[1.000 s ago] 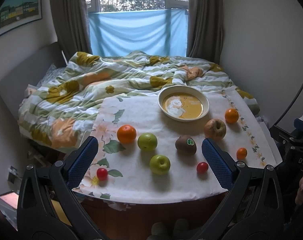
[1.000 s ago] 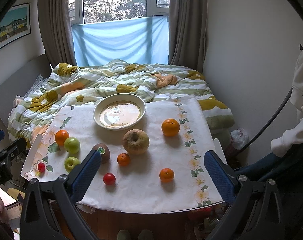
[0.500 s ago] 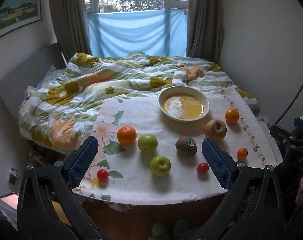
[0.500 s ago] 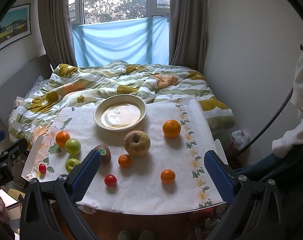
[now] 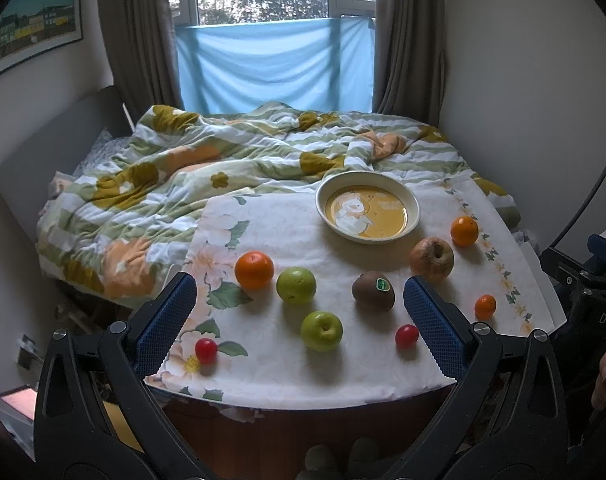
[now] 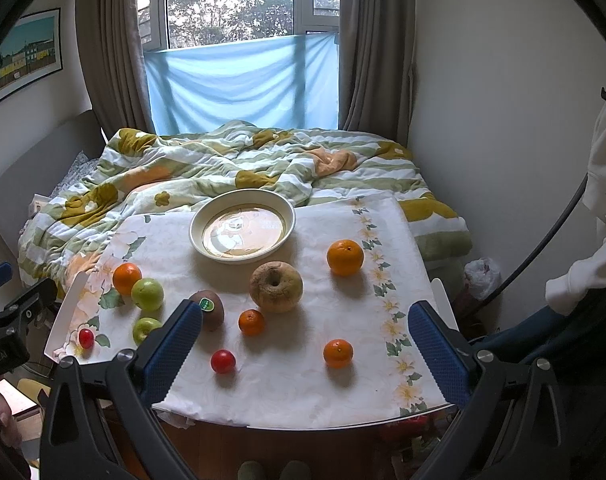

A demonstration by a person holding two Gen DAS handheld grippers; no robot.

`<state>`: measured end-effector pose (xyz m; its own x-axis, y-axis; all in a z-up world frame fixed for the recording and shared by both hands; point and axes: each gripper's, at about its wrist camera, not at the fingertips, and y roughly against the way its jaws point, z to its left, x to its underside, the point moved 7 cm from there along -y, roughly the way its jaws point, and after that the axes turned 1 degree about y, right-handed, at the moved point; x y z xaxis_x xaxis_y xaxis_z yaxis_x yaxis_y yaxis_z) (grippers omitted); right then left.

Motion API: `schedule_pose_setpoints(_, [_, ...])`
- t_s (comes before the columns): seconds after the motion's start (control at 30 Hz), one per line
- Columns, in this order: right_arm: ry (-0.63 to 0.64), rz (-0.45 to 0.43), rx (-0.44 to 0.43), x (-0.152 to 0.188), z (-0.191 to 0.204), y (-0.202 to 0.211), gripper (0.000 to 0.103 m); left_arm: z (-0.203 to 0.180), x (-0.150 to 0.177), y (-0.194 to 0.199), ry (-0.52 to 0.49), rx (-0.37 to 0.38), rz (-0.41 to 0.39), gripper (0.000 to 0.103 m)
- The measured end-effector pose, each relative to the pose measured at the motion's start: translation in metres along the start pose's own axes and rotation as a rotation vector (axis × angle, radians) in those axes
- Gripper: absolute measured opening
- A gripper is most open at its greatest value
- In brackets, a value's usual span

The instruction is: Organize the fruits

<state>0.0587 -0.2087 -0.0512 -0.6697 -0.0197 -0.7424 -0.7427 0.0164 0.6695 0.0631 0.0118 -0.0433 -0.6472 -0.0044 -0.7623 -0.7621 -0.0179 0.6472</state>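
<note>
Both grippers, left gripper [image 5: 299,308] and right gripper [image 6: 305,338], are hovering released; next, picking fruit for the bowl [image 6: 242,227].

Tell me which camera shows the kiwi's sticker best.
The left wrist view: the kiwi sits unobstructed between the open left tongs, sticker facing the camera. In the right wrist view the kiwi is partly hidden behind a finger of the open right tongs.
</note>
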Motion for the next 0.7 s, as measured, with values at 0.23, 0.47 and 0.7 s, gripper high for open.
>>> schedule_pose_setpoints(0.23, [-0.001,0.001,-0.002,0.0003,-0.0005,-0.0002,0.103,-0.0002,-0.0006,-0.0005,0.001,0.000,0.000,0.103])
schedule_pose_setpoints(0.47, [-0.001,0.003,-0.001,-0.0016,0.0019,0.0008,0.103,-0.0001,-0.0005,-0.0003,-0.001,0.001,0.001,0.103])
schedule_pose_setpoints(0.7, [-0.002,0.003,-0.003,-0.0015,0.0021,0.0012,0.103,0.0001,0.0000,0.0002,-0.001,0.000,0.001,0.103])
